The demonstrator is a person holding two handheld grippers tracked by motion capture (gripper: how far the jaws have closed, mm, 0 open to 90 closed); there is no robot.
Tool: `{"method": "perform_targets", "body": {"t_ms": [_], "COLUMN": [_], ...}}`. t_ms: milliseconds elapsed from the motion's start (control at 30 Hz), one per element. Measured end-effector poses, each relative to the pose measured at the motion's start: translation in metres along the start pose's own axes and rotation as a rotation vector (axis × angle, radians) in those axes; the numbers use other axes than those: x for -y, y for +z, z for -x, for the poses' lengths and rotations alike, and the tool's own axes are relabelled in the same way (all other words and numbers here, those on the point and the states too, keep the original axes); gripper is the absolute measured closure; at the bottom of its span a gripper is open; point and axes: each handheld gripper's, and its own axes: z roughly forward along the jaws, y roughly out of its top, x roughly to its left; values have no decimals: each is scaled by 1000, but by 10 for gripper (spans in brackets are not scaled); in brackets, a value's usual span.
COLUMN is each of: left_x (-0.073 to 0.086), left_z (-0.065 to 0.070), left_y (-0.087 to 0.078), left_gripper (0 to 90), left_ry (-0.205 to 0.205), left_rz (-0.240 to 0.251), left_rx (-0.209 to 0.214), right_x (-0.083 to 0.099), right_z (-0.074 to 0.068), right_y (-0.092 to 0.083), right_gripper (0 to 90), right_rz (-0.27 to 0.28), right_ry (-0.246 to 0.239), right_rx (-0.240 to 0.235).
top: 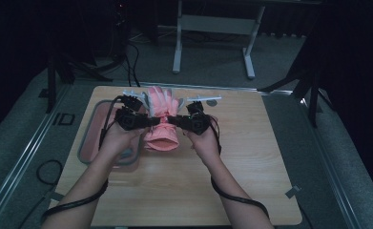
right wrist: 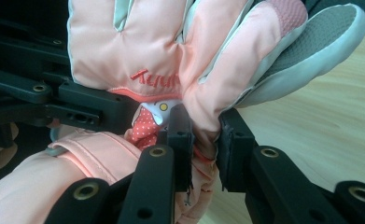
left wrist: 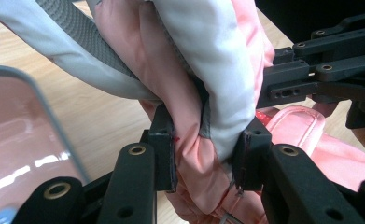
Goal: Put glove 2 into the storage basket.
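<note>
Above the pale wooden table (top: 251,157), my left gripper (left wrist: 203,154) and right gripper (right wrist: 203,140) both pinch the padded pink-and-grey ski glove (top: 162,121) — slick fabric might slip free.

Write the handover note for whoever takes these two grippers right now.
Left gripper: shut on the pink glove, pinching one edge near the wrist.
Right gripper: shut on the pink glove at the opposite edge.
Glove: held between the two grippers above the wooden table, fingers pointing away from the person, cuff toward them.
Pink tray: on the table beside the left hand.
Done: glove gripped from both sides and lifted.
Left: setting it down; likely in the tray, but that is a guess.
</note>
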Motion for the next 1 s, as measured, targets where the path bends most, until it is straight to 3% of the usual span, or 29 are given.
{"method": "perform_targets", "body": {"t_ms": [333, 667, 800, 1000], "left_x": [9, 28, 36, 52], "left_z": [-30, -75, -90, -112], "left_y": [-34, -66, -69, -58], "left_gripper": [665, 665, 665, 664], "left_ry": [-40, -95, -126, -168], "left_rz": [23, 34, 54, 58], "left_rx": [-38, -90, -100, -117], "right_x": [-20, -34, -39, -37], "right_z": [-30, -63, -69, -73], "right_y": [31, 81, 100, 128], "right_gripper": [771, 771, 770, 770], "right_rz": [-15, -41, -49, -77], "right_ry": [-43, -57, -66, -95], "right_rx": [-30, -77, -94, -66]}}
